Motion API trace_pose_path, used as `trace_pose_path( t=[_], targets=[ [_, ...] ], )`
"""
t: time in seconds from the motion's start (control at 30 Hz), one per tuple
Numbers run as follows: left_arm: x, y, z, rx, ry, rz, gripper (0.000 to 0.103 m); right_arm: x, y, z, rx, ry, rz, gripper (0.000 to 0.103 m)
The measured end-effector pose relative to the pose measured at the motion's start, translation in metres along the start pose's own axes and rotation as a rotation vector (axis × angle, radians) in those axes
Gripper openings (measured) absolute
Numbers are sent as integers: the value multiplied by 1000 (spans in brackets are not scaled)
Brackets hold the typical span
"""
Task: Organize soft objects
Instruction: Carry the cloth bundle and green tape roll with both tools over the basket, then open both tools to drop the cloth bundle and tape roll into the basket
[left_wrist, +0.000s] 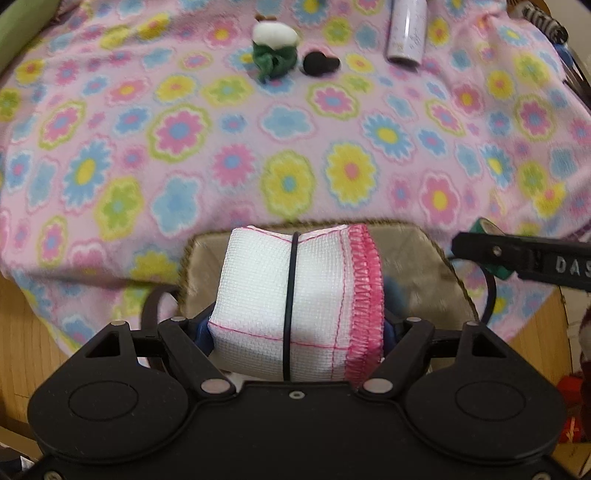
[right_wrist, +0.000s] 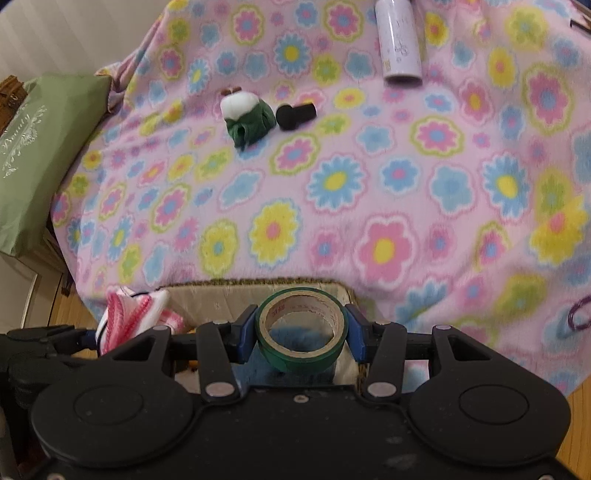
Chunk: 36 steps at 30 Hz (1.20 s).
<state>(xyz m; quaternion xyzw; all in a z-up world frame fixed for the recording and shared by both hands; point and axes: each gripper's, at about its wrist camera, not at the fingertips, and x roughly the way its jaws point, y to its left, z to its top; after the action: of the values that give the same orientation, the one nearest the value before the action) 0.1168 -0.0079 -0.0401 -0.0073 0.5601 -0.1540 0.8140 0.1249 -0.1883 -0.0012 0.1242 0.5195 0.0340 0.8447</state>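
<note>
My left gripper (left_wrist: 295, 328) is shut on a folded white cloth bundle (left_wrist: 295, 295) with pink stitched edging and a black band around it. The bundle hangs above a beige-lined basket (left_wrist: 424, 266) at the bed's near edge. My right gripper (right_wrist: 301, 336) is shut on a roll of green tape (right_wrist: 301, 332), its blue pads (right_wrist: 245, 332) pressing both sides, over the same basket (right_wrist: 221, 299). The cloth bundle (right_wrist: 136, 314) shows at the left of the right wrist view. The right gripper's arm and the tape (left_wrist: 495, 251) appear at the right of the left wrist view.
A pink flowered blanket (left_wrist: 295, 129) covers the bed. On it lie a small white and green plush (left_wrist: 275, 46), a black object (left_wrist: 319, 62) and a pale cylinder (left_wrist: 406, 29). A green bag (right_wrist: 40, 155) stands at the left. Wood floor (left_wrist: 26, 332) shows below.
</note>
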Motion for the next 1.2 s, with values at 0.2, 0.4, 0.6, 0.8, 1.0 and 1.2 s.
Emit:
trace_pose_path(
  t=[0.2, 0.4, 0.6, 0.8, 1.0, 1.2],
  targets=[
    [5, -5, -4, 18, 24, -17, 75, 5, -1, 0, 14, 21, 5, 48],
    [3, 3, 6, -37, -15, -5, 75, 6, 4, 3, -4, 18, 19, 48],
    [8, 6, 14, -54, -6, -17, 75, 8, 7, 10, 2, 7, 33, 48],
    [11, 8, 14, -67, 33, -15, 75, 10, 11, 14, 6, 22, 43, 49],
    [12, 7, 12, -66, 58, -29, 78, 14, 9, 13, 15, 51, 42, 50],
    [10, 5, 13, -53, 58, -38, 79, 14, 9, 12, 17, 48, 37, 50]
  ],
)
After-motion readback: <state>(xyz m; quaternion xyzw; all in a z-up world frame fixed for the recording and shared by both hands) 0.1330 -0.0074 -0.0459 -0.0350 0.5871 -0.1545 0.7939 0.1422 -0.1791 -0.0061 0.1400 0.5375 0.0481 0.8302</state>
